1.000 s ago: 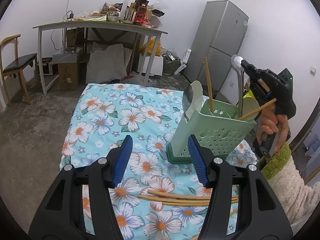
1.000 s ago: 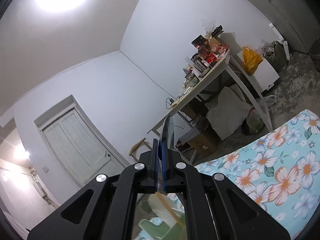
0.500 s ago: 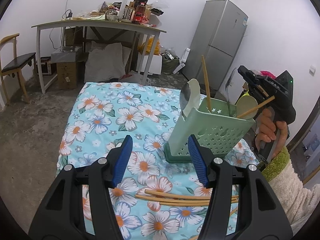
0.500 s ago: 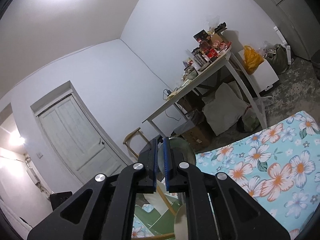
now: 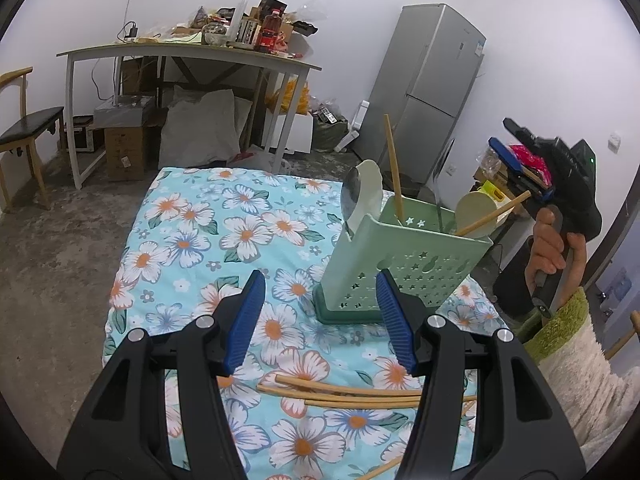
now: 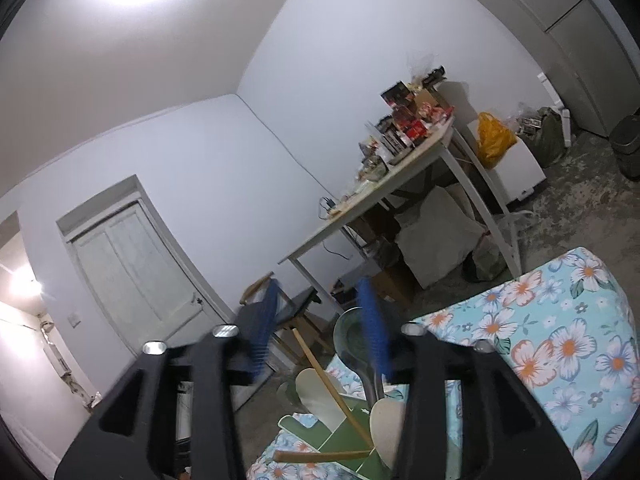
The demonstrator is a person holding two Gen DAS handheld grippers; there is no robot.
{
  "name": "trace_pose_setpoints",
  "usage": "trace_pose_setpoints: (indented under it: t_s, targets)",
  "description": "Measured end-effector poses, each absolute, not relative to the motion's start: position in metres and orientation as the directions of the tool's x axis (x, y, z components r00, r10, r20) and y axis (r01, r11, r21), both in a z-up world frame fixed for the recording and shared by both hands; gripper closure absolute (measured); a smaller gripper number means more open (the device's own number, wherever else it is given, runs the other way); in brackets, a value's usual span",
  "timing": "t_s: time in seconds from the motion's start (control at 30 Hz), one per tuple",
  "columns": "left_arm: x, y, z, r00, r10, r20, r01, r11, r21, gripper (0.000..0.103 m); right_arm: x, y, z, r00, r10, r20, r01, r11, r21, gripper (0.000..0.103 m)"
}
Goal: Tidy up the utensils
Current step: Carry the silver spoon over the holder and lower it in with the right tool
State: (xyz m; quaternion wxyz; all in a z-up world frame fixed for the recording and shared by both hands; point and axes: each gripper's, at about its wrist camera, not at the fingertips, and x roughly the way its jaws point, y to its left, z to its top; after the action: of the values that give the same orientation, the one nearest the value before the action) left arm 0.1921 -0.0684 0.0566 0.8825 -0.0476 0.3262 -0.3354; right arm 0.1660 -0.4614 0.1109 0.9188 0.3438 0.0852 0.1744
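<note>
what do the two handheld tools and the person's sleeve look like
Both tools are black plastic frames with silver bolts and ribbed blue pads. The left tool fills the foreground; the right tool has a pistol grip and a green light. The sleeve is fluffy cream with a green cuff.

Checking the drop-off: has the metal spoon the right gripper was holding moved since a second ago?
Yes. The metal spoon has dropped into the green utensil holder, lower against the fridge; right gripper jaws opening, empty.
</note>
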Motion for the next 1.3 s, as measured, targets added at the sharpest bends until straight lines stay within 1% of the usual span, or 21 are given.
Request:
trace_pose_setpoints:
  t_s: [0.1, 0.27, 0.33, 0.47, 0.53, 0.6, 0.67, 0.8, 0.97, 1.1, 1.23, 1.3]
  targets:
    - [0.192, -0.067, 0.057, 0.557, -0.629, -0.543, 0.56, 0.767, -0.314, 0.048, 0.182, -0.463, 0.116, 0.911, 0.402, -0.088, -0.239, 0.691, 0.682, 0.039]
    - [0.191, -0.065, 0.058, 0.557, -0.632, -0.538, 0.559, 0.765, -0.319, 0.048, 0.222, -0.471, 0.109, 0.856, 0.474, -0.206, -0.168, 0.632, 0.756, 0.039]
    - [0.191, -0.064, 0.058, 0.558, -0.632, -0.538, 0.558, 0.766, -0.32, 0.048, 0.234, -0.472, 0.106, 0.839, 0.491, -0.236, -0.152, 0.627, 0.764, 0.039]
    - [0.193, -0.062, 0.058, 0.555, -0.632, -0.54, 0.555, 0.766, -0.326, 0.047, 0.258, -0.465, 0.101, 0.792, 0.504, -0.344, -0.101, 0.664, 0.74, 0.039]
    - [0.193, -0.062, 0.058, 0.556, -0.632, -0.54, 0.554, 0.766, -0.326, 0.047, 0.263, -0.46, 0.101, 0.772, 0.512, -0.376, -0.099, 0.682, 0.725, 0.044]
    - [0.194, -0.061, 0.057, 0.556, -0.633, -0.539, 0.554, 0.765, -0.328, 0.047, 0.264, -0.454, 0.103, 0.761, 0.507, -0.405, -0.096, 0.706, 0.702, 0.059]
    - [0.194, -0.061, 0.057, 0.555, -0.633, -0.539, 0.552, 0.765, -0.33, 0.047, 0.259, -0.451, 0.106, 0.763, 0.503, -0.406, -0.103, 0.715, 0.691, 0.065]
    - [0.196, -0.061, 0.055, 0.552, -0.634, -0.542, 0.552, 0.764, -0.333, 0.047, 0.239, -0.445, 0.116, 0.792, 0.452, -0.41, -0.122, 0.776, 0.619, 0.067]
    - [0.199, -0.062, 0.053, 0.55, -0.634, -0.543, 0.548, 0.765, -0.338, 0.047, 0.208, -0.433, 0.133, 0.834, 0.393, -0.387, -0.173, 0.853, 0.492, 0.069]
    - [0.2, -0.061, 0.052, 0.55, -0.634, -0.543, 0.546, 0.766, -0.34, 0.047, 0.188, -0.428, 0.143, 0.866, 0.351, -0.356, -0.192, 0.891, 0.412, 0.074]
    - [0.2, -0.061, 0.052, 0.551, -0.633, -0.544, 0.546, 0.766, -0.34, 0.047, 0.172, -0.424, 0.148, 0.882, 0.344, -0.322, -0.219, 0.904, 0.368, 0.074]
    - [0.2, -0.06, 0.052, 0.551, -0.633, -0.544, 0.544, 0.767, -0.341, 0.047, 0.171, -0.423, 0.147, 0.883, 0.334, -0.33, -0.213, 0.911, 0.352, 0.074]
